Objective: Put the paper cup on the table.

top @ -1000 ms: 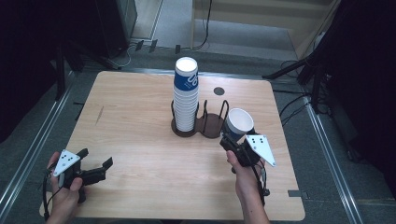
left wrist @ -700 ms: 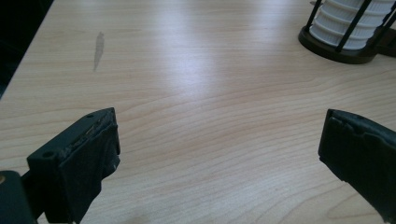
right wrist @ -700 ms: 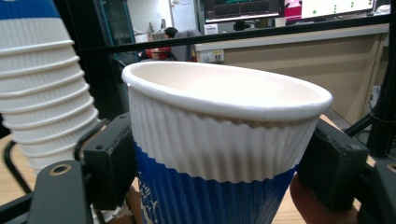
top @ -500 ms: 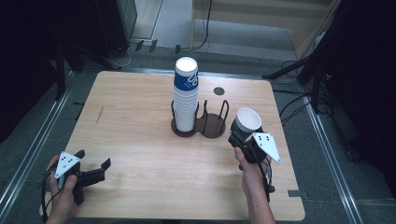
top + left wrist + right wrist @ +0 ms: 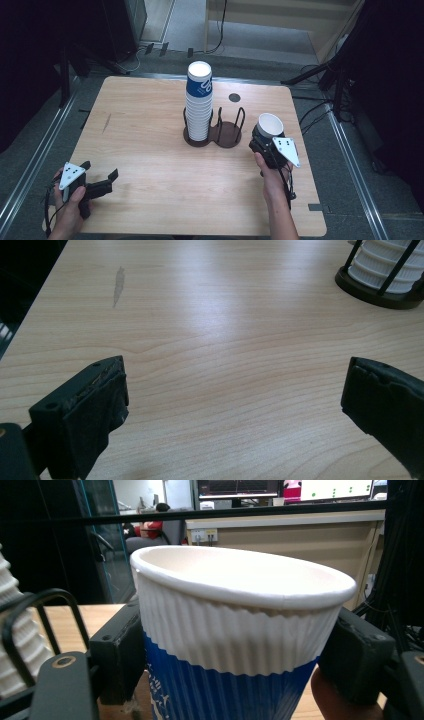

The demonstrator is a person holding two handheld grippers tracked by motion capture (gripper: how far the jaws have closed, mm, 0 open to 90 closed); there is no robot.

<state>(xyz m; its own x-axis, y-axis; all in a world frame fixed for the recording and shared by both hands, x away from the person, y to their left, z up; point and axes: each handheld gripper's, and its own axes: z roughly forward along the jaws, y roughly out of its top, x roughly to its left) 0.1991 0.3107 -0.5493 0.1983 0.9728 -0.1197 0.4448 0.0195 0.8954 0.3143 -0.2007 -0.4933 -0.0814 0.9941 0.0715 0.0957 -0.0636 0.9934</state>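
A tall stack of white-and-blue paper cups [image 5: 199,102] stands in the left ring of a black wire holder [image 5: 227,135] at the table's middle. The holder's right ring is empty. To its right, my right gripper [image 5: 263,141] is shut on a single cup [image 5: 269,126], open mouth up, held just above the table. In the right gripper view the ribbed cup [image 5: 235,630] sits between both pads [image 5: 117,650]. My left gripper [image 5: 100,184] rests open at the near left corner. Its jaws [image 5: 235,410] stand wide apart over bare wood, and the stack's base [image 5: 385,270] lies beyond them.
The wooden table [image 5: 145,150] has a dark round hole [image 5: 234,98] behind the holder and a grey smear [image 5: 105,123] at the left. Metal rails run along both sides on the floor. Dark stands and cables lie beyond the far edge.
My right gripper has carried the single cup to the right, away from the holder, and a little lower. The left gripper has stayed where it was.
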